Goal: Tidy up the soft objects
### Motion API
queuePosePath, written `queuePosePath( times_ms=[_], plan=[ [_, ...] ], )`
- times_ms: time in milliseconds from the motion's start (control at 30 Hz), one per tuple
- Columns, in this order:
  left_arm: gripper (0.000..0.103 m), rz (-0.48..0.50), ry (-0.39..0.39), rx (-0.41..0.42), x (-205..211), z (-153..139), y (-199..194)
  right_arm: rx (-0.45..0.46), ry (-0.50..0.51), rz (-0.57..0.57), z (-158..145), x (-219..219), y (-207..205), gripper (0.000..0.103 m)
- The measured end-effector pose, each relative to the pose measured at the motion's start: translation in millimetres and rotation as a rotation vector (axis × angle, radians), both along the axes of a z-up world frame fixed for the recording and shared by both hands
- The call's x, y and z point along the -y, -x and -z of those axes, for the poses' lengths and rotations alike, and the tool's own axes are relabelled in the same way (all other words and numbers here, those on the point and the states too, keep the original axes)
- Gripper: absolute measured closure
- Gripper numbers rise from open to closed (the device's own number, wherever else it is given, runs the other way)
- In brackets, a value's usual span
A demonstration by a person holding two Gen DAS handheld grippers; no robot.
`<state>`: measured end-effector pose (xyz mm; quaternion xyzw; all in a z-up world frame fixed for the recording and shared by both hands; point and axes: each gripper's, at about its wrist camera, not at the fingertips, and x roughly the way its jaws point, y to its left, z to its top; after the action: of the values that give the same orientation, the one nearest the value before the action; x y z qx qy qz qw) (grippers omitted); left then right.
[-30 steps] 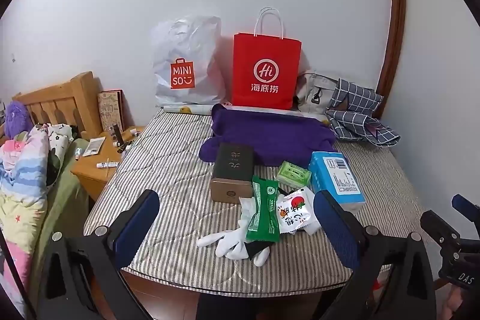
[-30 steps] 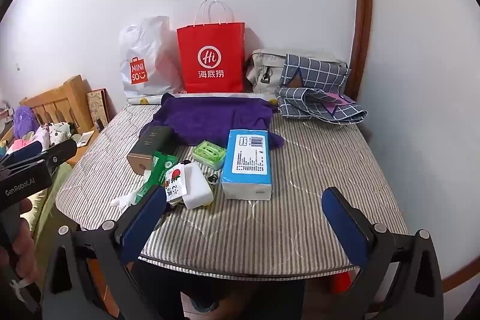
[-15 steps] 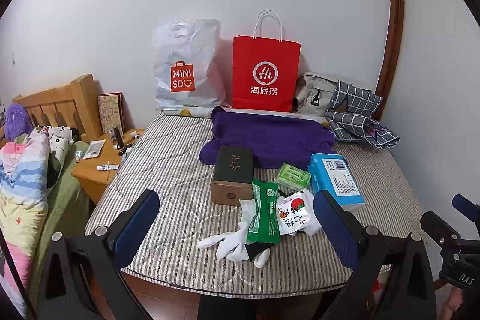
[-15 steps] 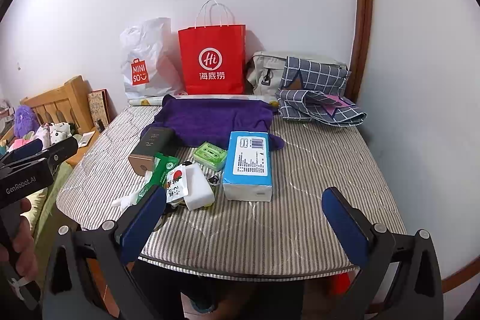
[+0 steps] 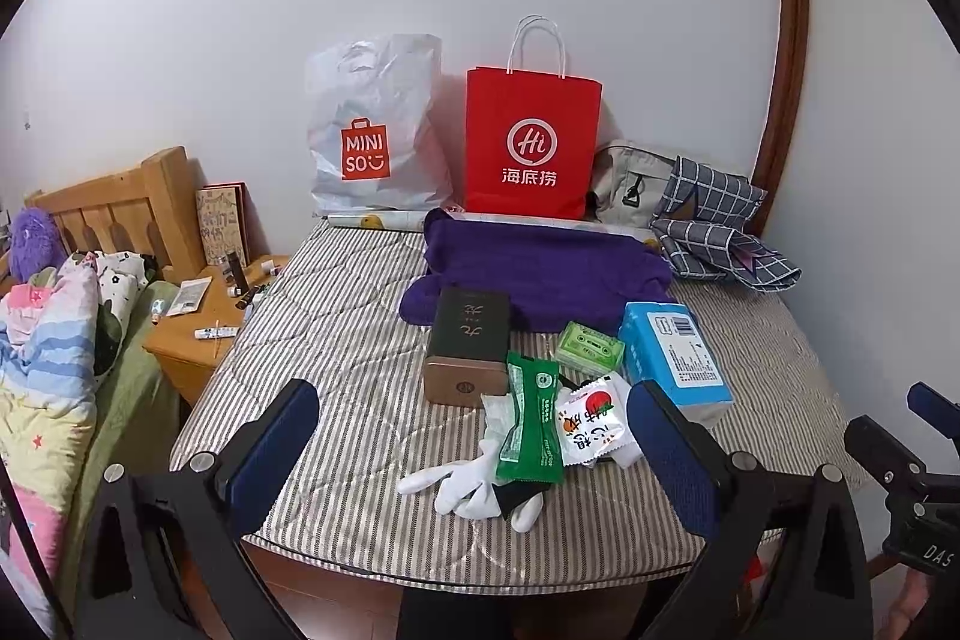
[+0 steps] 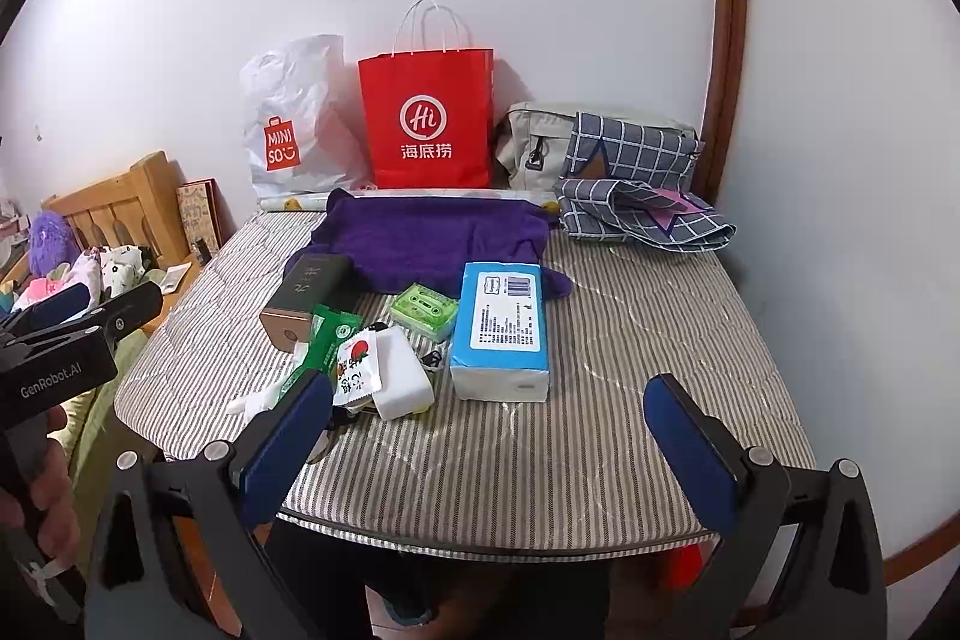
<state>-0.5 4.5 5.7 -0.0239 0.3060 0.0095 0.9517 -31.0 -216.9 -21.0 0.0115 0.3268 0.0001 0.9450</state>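
Both grippers hang in the air in front of the near edge of a table covered with a striped quilted pad (image 5: 336, 340), and neither one touches anything. The left gripper (image 5: 474, 466) has its jaws spread wide and they hold nothing; the right gripper (image 6: 489, 451) also has its jaws spread wide and empty. On the counter, the soft things lie in a small heap near the front: a white glove (image 5: 462, 484) at the front edge, a green packet (image 5: 531, 424) lying over it, and a white snack packet (image 5: 591, 418) with a red picture just beside the green one. Behind them stands a dark box (image 5: 471, 343), and next to it lies a small green cassette case (image 5: 585, 346). A blue tissue pack (image 6: 501, 325) lies on the right of the heap. A purple cloth (image 6: 432, 238) is spread in the middle of the counter, behind all these. At the wall stand a white plastic bag (image 5: 375, 130) and a red paper bag (image 5: 531, 142), and a checked grey cloth (image 6: 636, 196) lies at the back right corner, partly over a grey bag (image 6: 534, 142).
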Motion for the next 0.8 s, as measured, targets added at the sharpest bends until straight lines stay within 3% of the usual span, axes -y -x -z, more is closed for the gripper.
queuePosePath(
  times_ms=[800],
  plan=[
    [0.000,0.006,-0.007,-0.001,-3.6,2.3,3.0,0.010,-0.010,-0.007,-1.2,-2.9,3.2,0.001]
  ],
)
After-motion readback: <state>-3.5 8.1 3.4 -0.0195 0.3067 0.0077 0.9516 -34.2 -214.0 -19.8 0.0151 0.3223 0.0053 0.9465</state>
